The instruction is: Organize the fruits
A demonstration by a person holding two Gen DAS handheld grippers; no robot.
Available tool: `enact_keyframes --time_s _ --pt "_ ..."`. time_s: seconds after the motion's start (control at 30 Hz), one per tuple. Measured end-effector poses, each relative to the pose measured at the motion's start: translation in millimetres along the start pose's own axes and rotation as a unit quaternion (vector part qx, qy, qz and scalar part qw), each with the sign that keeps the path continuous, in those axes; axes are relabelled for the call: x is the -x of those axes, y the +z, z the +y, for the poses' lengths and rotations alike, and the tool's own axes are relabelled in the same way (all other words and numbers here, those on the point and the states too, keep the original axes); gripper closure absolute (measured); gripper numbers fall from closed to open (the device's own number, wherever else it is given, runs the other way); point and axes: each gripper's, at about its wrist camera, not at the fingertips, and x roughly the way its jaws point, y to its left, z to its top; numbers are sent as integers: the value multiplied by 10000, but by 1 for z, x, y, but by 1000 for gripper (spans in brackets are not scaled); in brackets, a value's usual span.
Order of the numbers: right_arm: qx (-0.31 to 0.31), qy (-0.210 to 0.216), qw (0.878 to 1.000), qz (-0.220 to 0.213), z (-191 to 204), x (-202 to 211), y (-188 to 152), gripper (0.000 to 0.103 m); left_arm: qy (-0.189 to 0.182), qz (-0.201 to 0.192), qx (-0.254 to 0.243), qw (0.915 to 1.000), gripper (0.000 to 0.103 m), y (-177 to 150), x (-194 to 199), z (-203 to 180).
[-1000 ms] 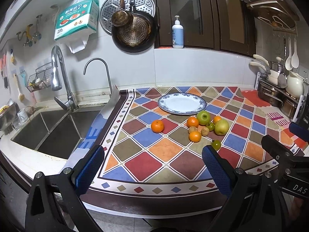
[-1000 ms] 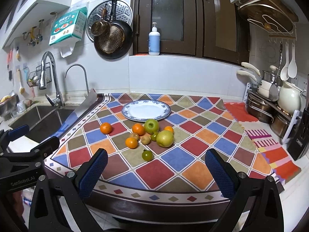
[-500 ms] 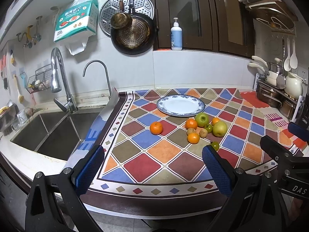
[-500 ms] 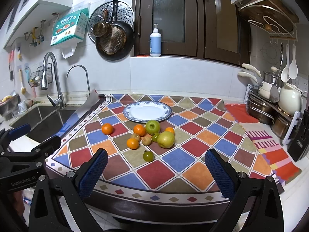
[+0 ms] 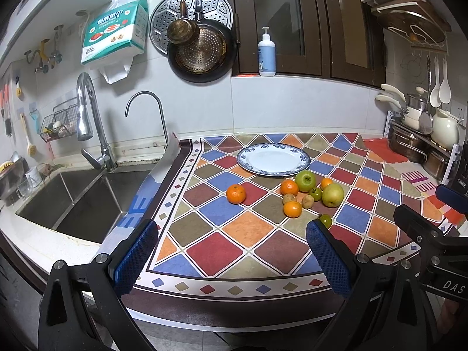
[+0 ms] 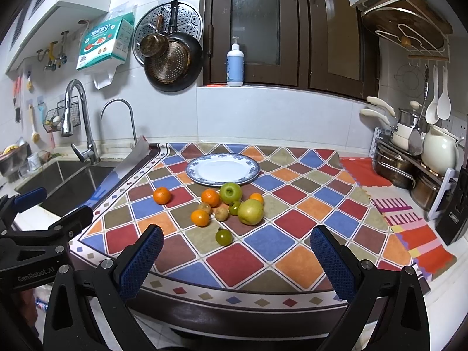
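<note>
Both my tongs hang short of the worktop (image 6: 292,213) edge, spread wide and holding nothing: my left tongs (image 5: 231,254) face the checked mat from the sink side, my right tongs (image 6: 237,259) from the middle. The fruit sits loose on the mat just in front of the blue-rimmed plate (image 6: 223,169), which is bare. One mandarin (image 6: 162,195) lies apart to the left; the rest cluster together: a green apple (image 6: 230,192) nearest the plate, a larger yellow-green apple (image 6: 250,211) to its right, more mandarins, two small brown fruits I take for kiwis (image 6: 221,213), and a small dark green tomato-like fruit (image 6: 224,237) alone at the front. I judge the apples to be the heaviest and hardest of the lot, smooth-skinned and likely to slip, so I would close across the widest part, pads level on either side, not near the stem dimple. The mandarins should be light with soft, giving peel; a gentle squeeze across the middle will do, since too much would bruise them. The kiwis and small green fruit are little and round and may roll away if nudged, so I would come straight down over them. The lone mandarin and the front green fruit offer the clearest approach, with nothing touching them.
</note>
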Motion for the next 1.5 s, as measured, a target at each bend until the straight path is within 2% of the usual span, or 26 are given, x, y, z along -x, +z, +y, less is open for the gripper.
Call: enact_keyframes --time_s 0.53,0.83,1.03,1.2,1.33,1.5 --pt "-6 26 10000 21 0 -2 1 1 -30 23 2 10000 0 -2 -6 2" --pt "-15 19 9999 164 6 -16 4 1 -207 134 -142 9996 0 0 -26 4" --pt "-203 -45 9992 332 4 -33 6 2 -528 174 -461 9974 0 9 -48 1" --pt "-401 -119 9978 521 3 -54 7 7 -871 220 -758 9931 4 19 -72 -2" --pt "-566 -141 9957 717 2 -75 7 14 -1255 273 -1069 9859 9 25 -95 -6" --pt "-760 -128 9917 1033 2 -102 5 22 -1746 393 -1515 9721 21 27 -127 -15"
